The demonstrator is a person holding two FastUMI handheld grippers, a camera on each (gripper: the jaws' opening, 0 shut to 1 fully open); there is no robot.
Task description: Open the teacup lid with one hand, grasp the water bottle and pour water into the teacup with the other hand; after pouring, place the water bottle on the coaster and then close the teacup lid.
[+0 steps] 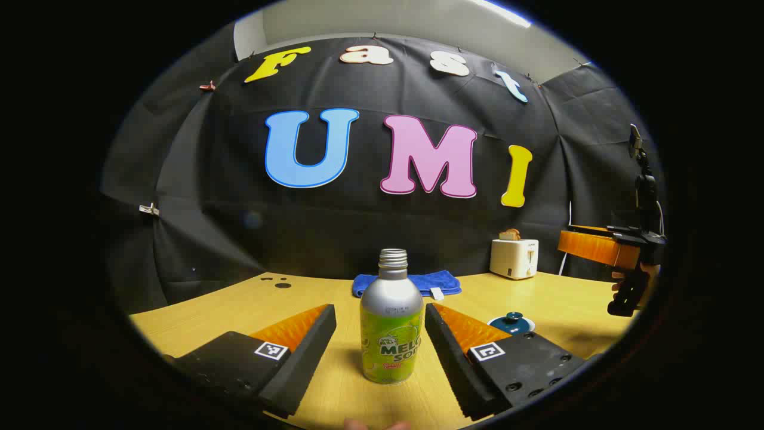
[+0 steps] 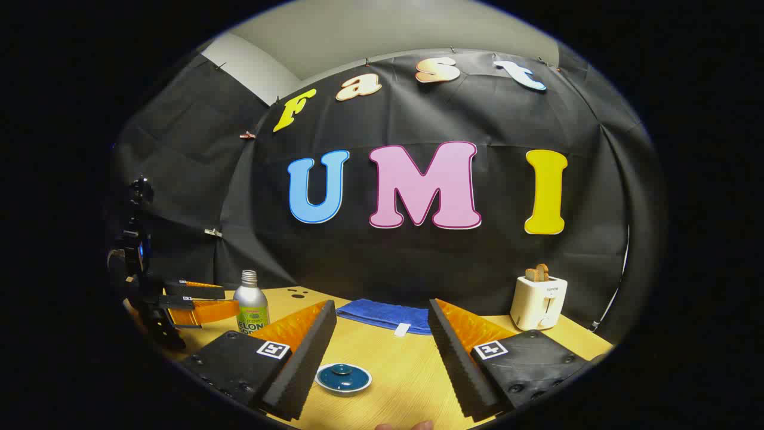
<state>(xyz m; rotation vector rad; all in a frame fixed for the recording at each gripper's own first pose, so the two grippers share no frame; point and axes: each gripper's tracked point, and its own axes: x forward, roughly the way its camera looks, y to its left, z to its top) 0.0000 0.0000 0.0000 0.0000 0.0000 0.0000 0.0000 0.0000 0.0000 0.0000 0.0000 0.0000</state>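
A silver and green water bottle point(image 1: 391, 322), cap off, stands upright on the wooden table point(image 1: 227, 310). It sits in the gap between the fingers of my left gripper point(image 1: 381, 310), which is open and does not touch it. The teal teacup lid point(image 1: 511, 322) rests on its cup to the right of the bottle. In the right gripper view, the lidded teacup point(image 2: 343, 378) lies low between the fingers of my open right gripper point(image 2: 381, 304), nearer the left finger. The bottle point(image 2: 250, 310) and the left gripper point(image 2: 230, 300) appear at the far left there.
A folded blue cloth point(image 1: 406, 283) lies at the back of the table, behind the bottle. A white toaster point(image 2: 540, 301) with bread in it stands at the back right. The right gripper point(image 1: 564, 234), held by a hand, hovers at the right edge in the left gripper view.
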